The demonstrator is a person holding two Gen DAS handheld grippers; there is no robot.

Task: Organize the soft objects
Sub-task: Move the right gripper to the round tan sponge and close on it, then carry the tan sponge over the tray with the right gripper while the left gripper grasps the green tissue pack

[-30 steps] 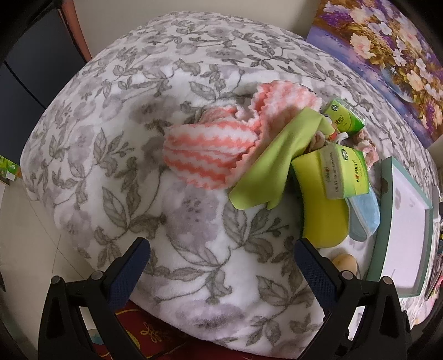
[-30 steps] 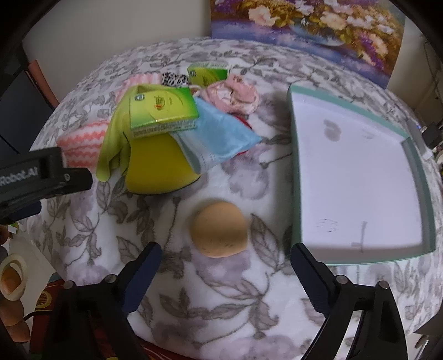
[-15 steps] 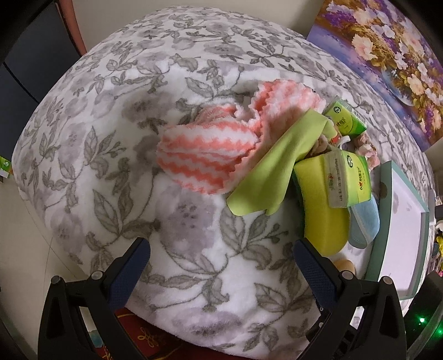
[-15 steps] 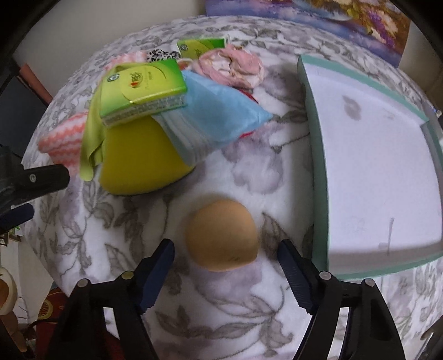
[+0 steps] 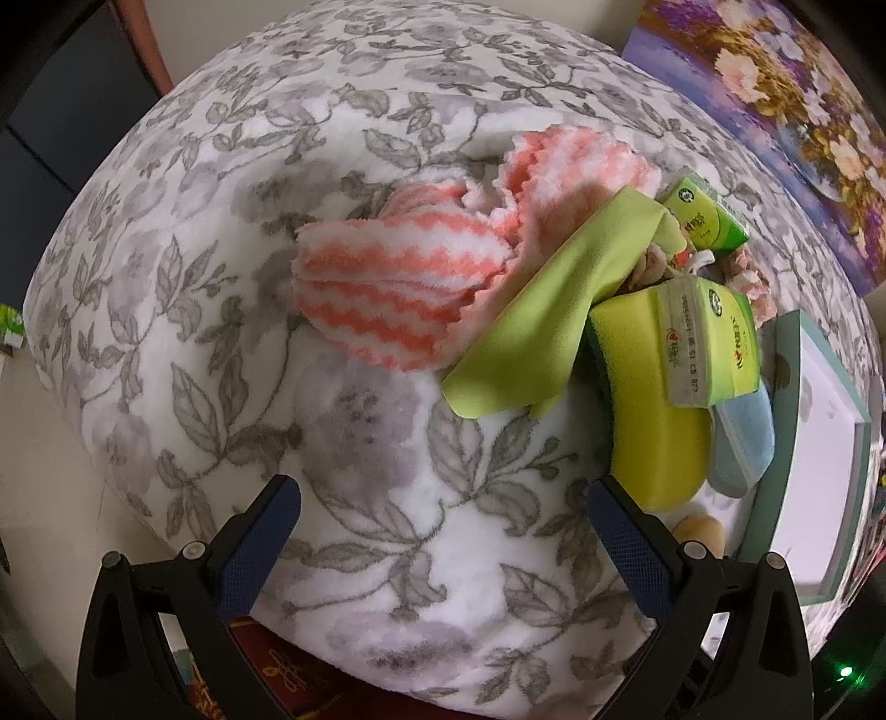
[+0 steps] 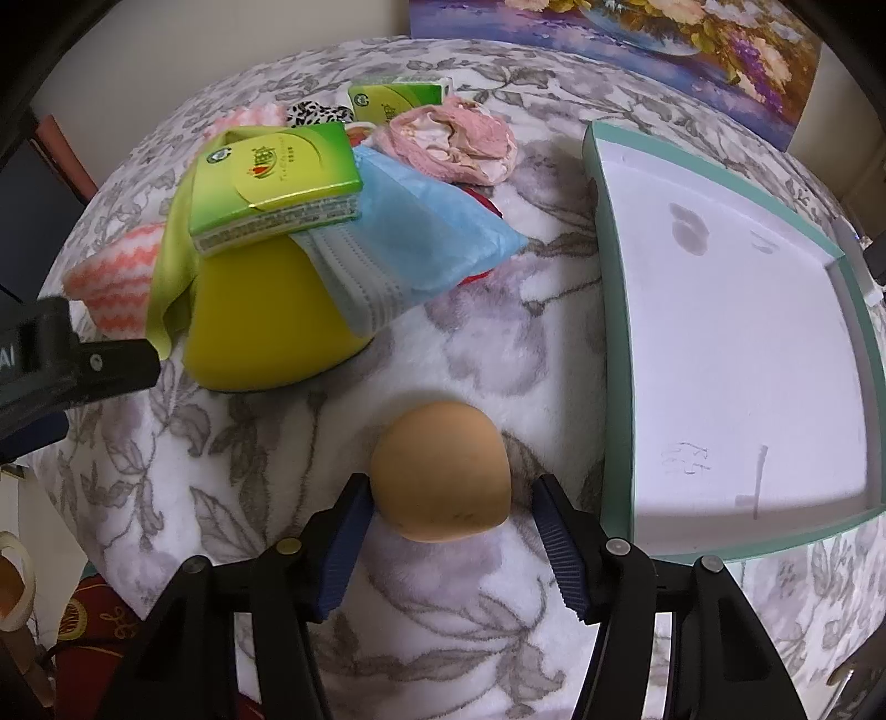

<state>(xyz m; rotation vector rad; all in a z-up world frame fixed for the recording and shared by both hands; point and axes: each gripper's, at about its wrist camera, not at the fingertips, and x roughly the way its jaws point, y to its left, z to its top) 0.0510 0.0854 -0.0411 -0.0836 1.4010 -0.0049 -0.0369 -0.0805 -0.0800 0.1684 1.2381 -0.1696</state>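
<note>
A tan egg-shaped sponge lies on the floral blanket between the fingers of my right gripper; the left pad touches it, the right pad stands slightly apart, jaws partly closed. A pile sits beyond: yellow sponge, green tissue pack, blue masks, pink fabric. My left gripper is open and empty above the blanket, short of the pink striped cloth and green cloth.
A teal-rimmed white tray lies right of the tan sponge; it also shows in the left wrist view. A flower painting leans behind. The blanket's edge drops off in front. A second tissue pack lies at the back.
My right gripper moved forward around the tan sponge and its jaws narrowed. My left gripper shifted slightly, still open.
</note>
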